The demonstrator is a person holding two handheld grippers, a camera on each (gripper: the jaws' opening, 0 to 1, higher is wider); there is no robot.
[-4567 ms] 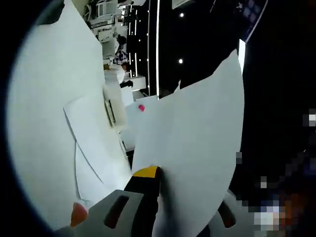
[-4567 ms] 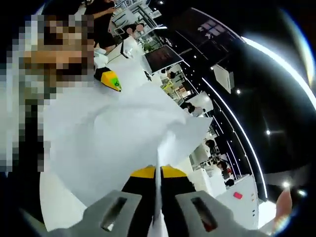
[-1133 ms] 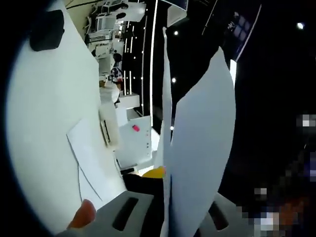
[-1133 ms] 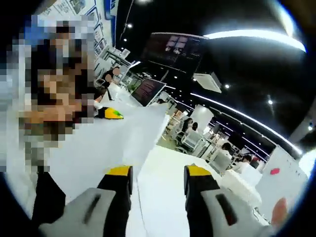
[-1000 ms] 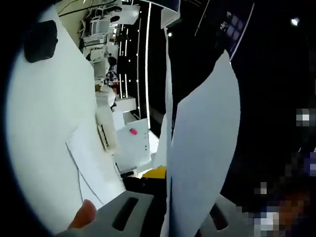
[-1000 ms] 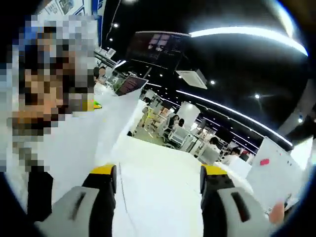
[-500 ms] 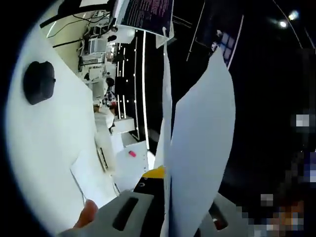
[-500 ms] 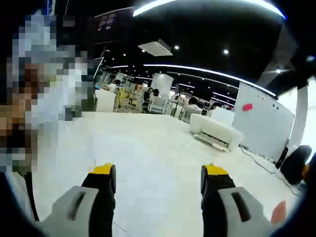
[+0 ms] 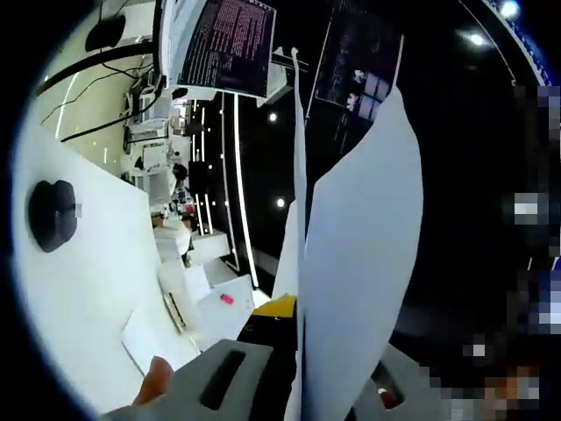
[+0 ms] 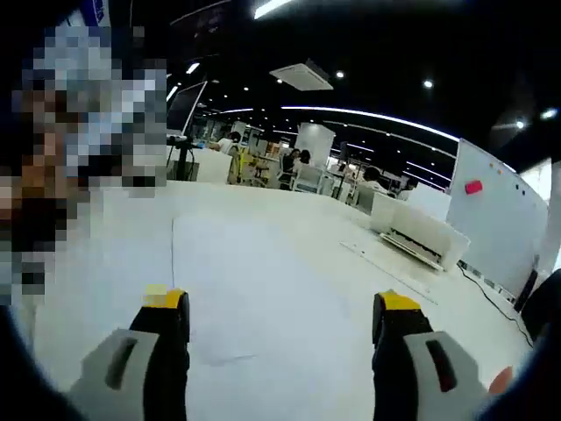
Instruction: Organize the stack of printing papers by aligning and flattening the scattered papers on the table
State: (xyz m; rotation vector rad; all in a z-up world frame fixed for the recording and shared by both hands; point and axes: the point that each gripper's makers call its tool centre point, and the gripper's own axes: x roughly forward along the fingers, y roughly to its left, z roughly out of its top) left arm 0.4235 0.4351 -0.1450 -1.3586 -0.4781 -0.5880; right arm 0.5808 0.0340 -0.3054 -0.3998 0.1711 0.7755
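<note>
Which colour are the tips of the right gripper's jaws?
Yellow, on black jaws of the right gripper; clearest in the right gripper view.

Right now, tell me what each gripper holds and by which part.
The left gripper is shut on upright paper sheets, pinched at their lower edge. The right gripper is open and holds nothing, above a sheet on the table.

I am seeing two sheets of paper (image 9: 351, 263) standing upright between my left fingers (image 9: 279, 309), one more sheet (image 9: 153, 338) lying flat on the table (image 9: 79, 298) off to their side, and one flat sheet (image 10: 254, 289) ahead between my right fingers (image 10: 399, 307).
</note>
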